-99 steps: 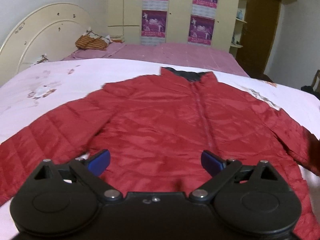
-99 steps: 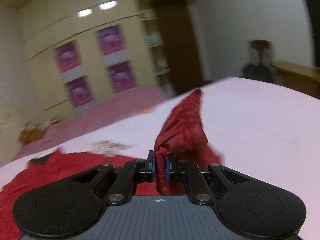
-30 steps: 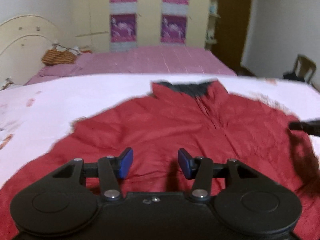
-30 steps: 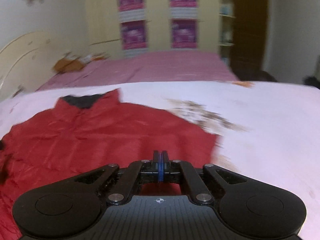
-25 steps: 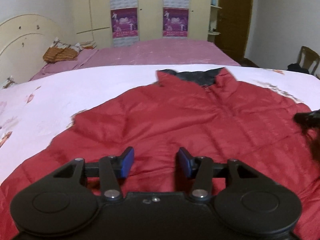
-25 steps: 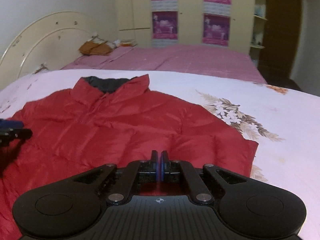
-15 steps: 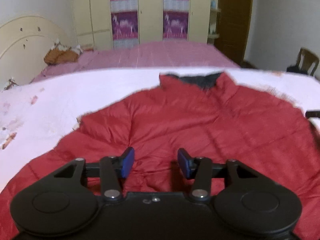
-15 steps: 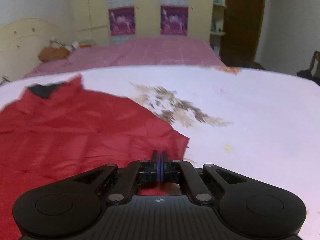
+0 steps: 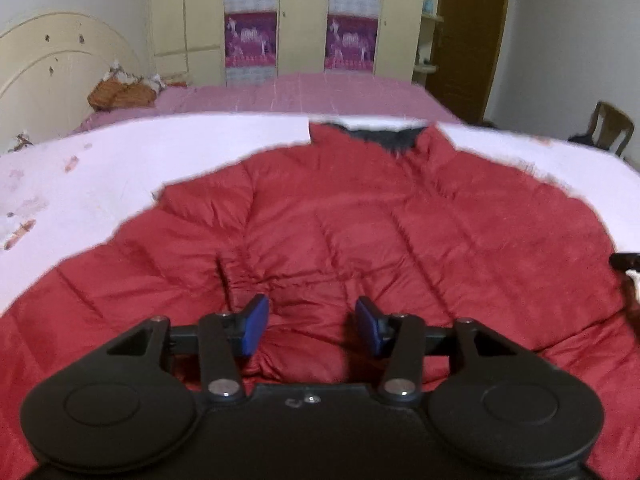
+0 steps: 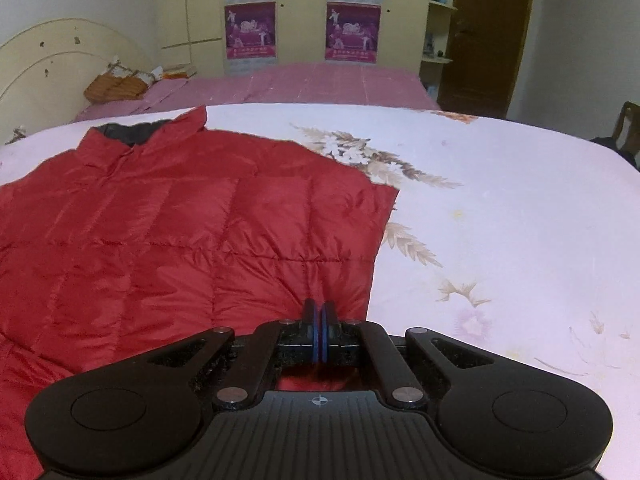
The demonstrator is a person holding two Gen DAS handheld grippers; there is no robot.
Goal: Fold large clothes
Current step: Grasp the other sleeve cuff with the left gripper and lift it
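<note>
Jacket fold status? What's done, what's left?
Done: the right side of the red jacket looks folded in, leaving a straight edge on the floral sheet. In hand: the right tool is shut, with red fabric behind its pads; the left tool is open over the hem. Left: the left sleeve, spread out, and the final folds.

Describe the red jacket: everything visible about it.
The jacket is a red quilted puffer with shiny fabric stitched in squares, a stand-up collar with dark lining, and a front closure running down from it. It lies spread front-up on the pale floral bedsheet. Its right edge looks folded straight, with no sleeve sticking out there. The right gripper is shut near the lower right edge, though a pinch can't be confirmed. The left gripper is open over the rumpled lower middle.
</note>
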